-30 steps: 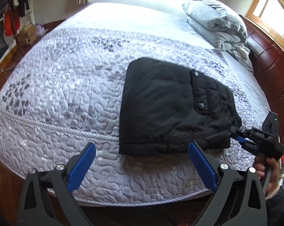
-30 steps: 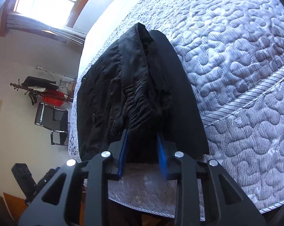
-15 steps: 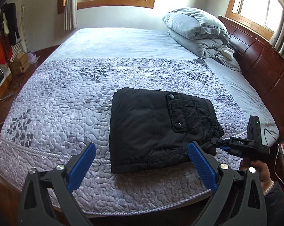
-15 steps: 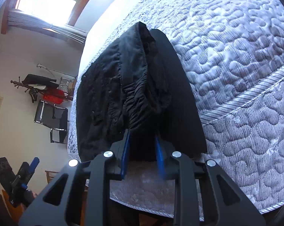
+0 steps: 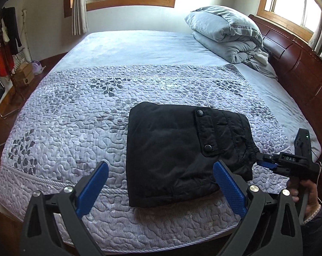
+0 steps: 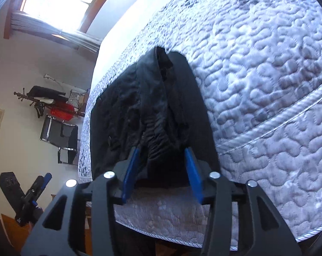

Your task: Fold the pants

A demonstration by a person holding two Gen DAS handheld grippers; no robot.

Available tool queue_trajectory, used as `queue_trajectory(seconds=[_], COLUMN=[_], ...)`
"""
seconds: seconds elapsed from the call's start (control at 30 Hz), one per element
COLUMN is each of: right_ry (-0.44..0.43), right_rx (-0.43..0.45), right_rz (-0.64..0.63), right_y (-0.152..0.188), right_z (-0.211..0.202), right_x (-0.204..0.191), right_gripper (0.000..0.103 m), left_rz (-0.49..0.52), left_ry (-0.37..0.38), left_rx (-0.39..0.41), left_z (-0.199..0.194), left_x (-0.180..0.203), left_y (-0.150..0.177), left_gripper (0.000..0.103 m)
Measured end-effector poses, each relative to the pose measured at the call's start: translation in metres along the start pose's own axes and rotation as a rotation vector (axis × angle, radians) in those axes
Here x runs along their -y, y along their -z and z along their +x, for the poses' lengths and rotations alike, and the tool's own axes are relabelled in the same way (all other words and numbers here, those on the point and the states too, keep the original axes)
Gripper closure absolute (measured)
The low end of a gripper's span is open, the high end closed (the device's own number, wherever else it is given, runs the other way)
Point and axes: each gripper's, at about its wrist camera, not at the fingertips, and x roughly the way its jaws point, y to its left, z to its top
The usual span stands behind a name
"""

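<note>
Quilted bed (image 5: pixel 71 128): folded pants (image 5: pixel 178 153), waistband btwn just-opened right claw (image 6: pixel 163 149) pads.

Surfaces: mostly cloth on the bed, hard plastic and metal on the tools.

Pants (image 5: pixel 182 151): black matt woven cloth, slightly crinkled, gathered waistband, dull dark snap buttons. Bedspread (image 5: pixel 79 128): quilted lilac-grey cloth, puffy pebbled stitching, faint sheen, corded edge. Folded duvet (image 5: pixel 227 36): soft grey cloth, rumpled. Headboard (image 5: pixel 299 70): dark reddish wood, glossy. Window frames (image 5: pixel 129 2): varnished wood. Left gripper (image 5: pixel 161 183) and right gripper (image 6: pixel 161 170): matt black plastic bodies, blue fine-textured pads, bright metal screw heads.
</note>
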Motion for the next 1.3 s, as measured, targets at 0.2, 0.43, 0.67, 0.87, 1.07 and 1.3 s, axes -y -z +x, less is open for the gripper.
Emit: queue_trajectory(seconds=[0.2, 0.43, 0.67, 0.87, 1.07, 1.3], right_ry=[0.013, 0.005, 0.011, 0.000, -0.007, -0.016], right_rx=[0.056, 0.068, 0.031, 0.016, -0.019, -0.033], right_rz=[-0.015, -0.028, -0.029, -0.016, -0.044, -0.011], right_y=[-0.019, -0.032, -0.030, -0.026, -0.029, -0.034], right_z=[-0.020, -0.023, -0.012, -0.007, -0.001, 0.003], right_x=[0.002, 0.006, 0.018, 0.023, 0.025, 0.038], right_gripper=[0.040, 0.033, 0.029, 0.027, 0.026, 0.025], left_rz=[-0.029, -0.294, -0.590, -0.614, -0.439, -0.394], left_ry=[0.026, 0.292, 0.498, 0.577, 0.646, 0.774], left_rx=[-0.059, -0.243, -0.364, -0.385, -0.423, -0.478], left_z=[0.026, 0.076, 0.123, 0.140, 0.159, 0.200], left_x=[-0.012, -0.081, -0.151, -0.166, -0.155, -0.148], left_y=[-0.004, 0.005, 0.031, 0.041, 0.021, 0.005], left_gripper=[0.004, 0.004, 0.004, 0.004, 0.004, 0.004])
